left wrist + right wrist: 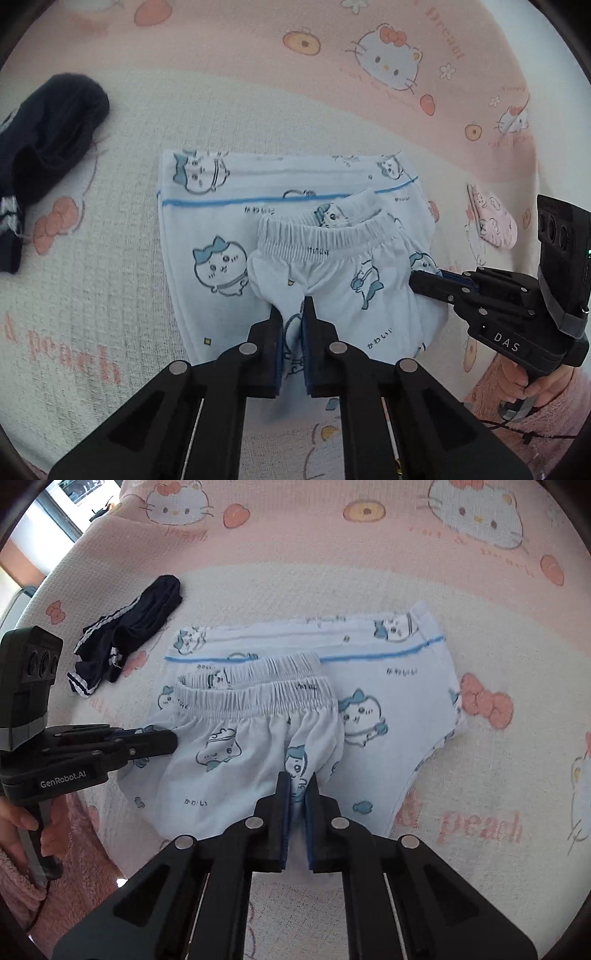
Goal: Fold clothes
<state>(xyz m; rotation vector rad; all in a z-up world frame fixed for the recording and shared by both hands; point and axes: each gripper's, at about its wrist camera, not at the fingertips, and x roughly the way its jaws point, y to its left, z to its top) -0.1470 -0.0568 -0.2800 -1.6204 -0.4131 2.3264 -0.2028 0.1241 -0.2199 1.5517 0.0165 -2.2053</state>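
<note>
White shorts (332,273) printed with blue cartoon figures are laid on a matching folded shirt (207,221) in the middle of a pink cartoon-print blanket (258,55). A pinch of the shorts' near edge is clamped in the nearly closed left hand-held gripper (293,314). Another pinch of the same cloth is clamped in the right hand-held gripper (298,786). A dark garment (129,635) is seen well apart, to the left.

Left gripper (292,308) and right gripper (298,783) both clamped, pointing steeply down
</note>
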